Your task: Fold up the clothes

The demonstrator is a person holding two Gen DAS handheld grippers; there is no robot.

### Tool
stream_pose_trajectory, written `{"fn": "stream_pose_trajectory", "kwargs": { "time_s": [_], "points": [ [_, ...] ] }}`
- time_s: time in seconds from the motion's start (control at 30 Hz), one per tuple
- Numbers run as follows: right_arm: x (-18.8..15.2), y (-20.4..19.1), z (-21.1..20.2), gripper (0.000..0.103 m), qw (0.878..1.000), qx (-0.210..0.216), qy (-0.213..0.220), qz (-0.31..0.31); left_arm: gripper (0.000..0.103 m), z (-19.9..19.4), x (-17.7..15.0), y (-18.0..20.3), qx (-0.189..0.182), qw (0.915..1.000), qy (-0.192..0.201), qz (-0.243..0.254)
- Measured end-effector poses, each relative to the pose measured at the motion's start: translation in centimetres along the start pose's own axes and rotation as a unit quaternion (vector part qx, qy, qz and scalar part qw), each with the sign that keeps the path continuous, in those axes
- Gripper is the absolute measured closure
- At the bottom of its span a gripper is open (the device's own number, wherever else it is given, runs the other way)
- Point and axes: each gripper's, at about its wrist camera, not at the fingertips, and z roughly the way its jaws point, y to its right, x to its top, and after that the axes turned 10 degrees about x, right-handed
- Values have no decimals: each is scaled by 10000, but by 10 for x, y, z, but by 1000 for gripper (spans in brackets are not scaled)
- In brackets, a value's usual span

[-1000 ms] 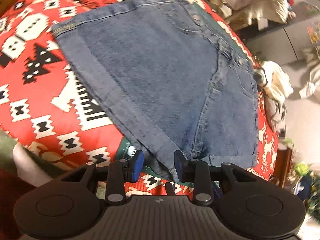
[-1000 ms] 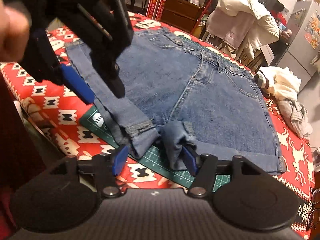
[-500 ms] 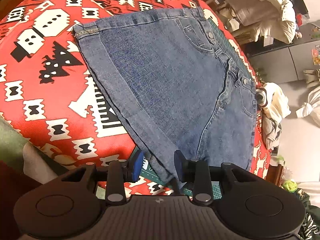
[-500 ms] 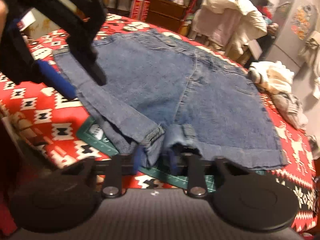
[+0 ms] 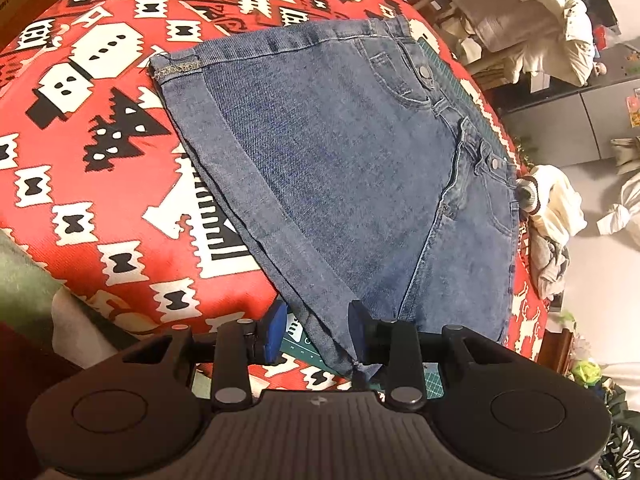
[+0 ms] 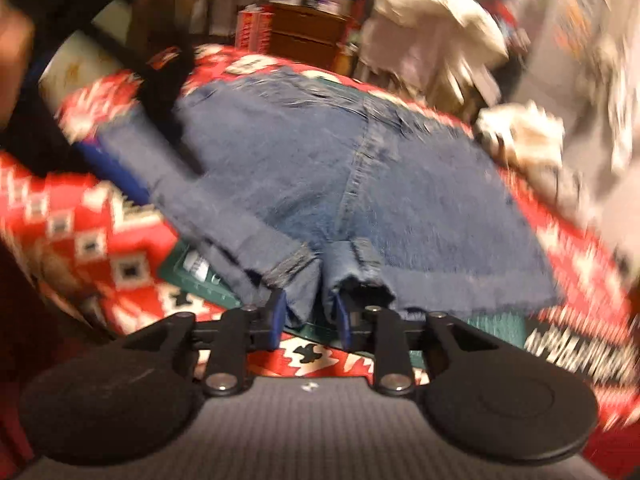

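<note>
A pair of blue denim shorts [image 5: 352, 184] is lying flat across the middle of the left wrist view on a red table cover with a white and black knitted-style pattern [image 5: 100, 152], waistband toward the upper right of the frame and cuffed leg hems toward the lower edge. The left gripper [image 5: 318, 330] is sitting at the bottom centre, its blue-padded jaws standing apart on either side of the near hem without closing on it. In the blurred right wrist view the right gripper [image 6: 310, 312] is clamping bunched denim at the crotch of the shorts [image 6: 320, 184], the jaws drawn close with cloth between them. A strip of dark green cutting mat [image 5: 296, 338] is showing beneath the hem beside the left jaw. Bare patterned cover is lying open across the left half of the left wrist frame, up to the table's rounded edge at lower left. A heap of pale garments [image 5: 552, 216] is resting at the right edge of the frame, just beside the waistband, and the left gripper's dark body [image 6: 160, 92] is blurring across the upper left of the right wrist view.
</note>
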Motion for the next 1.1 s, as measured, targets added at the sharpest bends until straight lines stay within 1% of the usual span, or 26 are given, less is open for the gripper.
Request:
{"fn": "stream_pose_trajectory", "kwargs": {
  "time_s": [0.07,0.1,0.3,0.33,0.4,0.43,0.47,0.6,0.67,0.73,0.77,0.8,0.87,0.93,1.0,1.07,1.1],
  "points": [
    [-2,-12,3,63,9991,-169,19,-385,69,0,0,0,-23,10000,-6,23],
    [-1,-13,6,62,9988,-231,15,-425,69,0,0,0,-25,10000,-15,20],
    [5,-6,18,60,9989,-389,-46,-259,69,1,1,-1,-60,10000,-30,-19],
    [5,-6,19,61,9985,-503,-2,-237,69,1,1,-1,-65,10000,-30,-19],
    [6,-2,13,74,9970,-724,252,-84,69,1,1,-1,-65,10000,-32,-13],
    [6,1,9,75,9956,-833,419,19,69,1,1,-1,-58,10000,-35,-23],
    [7,4,7,77,9948,-881,498,124,69,1,1,-2,-51,10000,-39,-33],
    [10,17,16,80,9966,-586,166,553,69,1,1,-1,-56,10000,-40,-29],
    [12,23,19,80,9964,-399,118,743,69,1,0,0,-39,10000,-42,-4],
    [12,26,21,80,9955,-371,82,871,69,2,1,0,-32,10000,-53,-10],
    [12,25,23,84,9952,-377,65,896,69,3,1,0,-28,10000,-58,-19],
    [12,25,23,94,9951,-379,59,910,69,3,1,1,-25,10000,-57,-18],
    [10,27,22,97,9943,-369,162,986,69,3,1,2,-16,10000,-54,-3],
    [9,35,14,97,9913,-234,253,1267,69,3,1,2,21,10000,-56,0],
    [6,42,8,97,9847,25,145,1738,69,4,1,1,28,10000,-79,-14],
    [3,42,12,98,9809,113,-77,1942,69,5,1,2,41,10000,-79,9],
    [3,43,14,98,9803,117,-94,1969,69,5,1,3,48,10000,-79,21]
  ]
}}
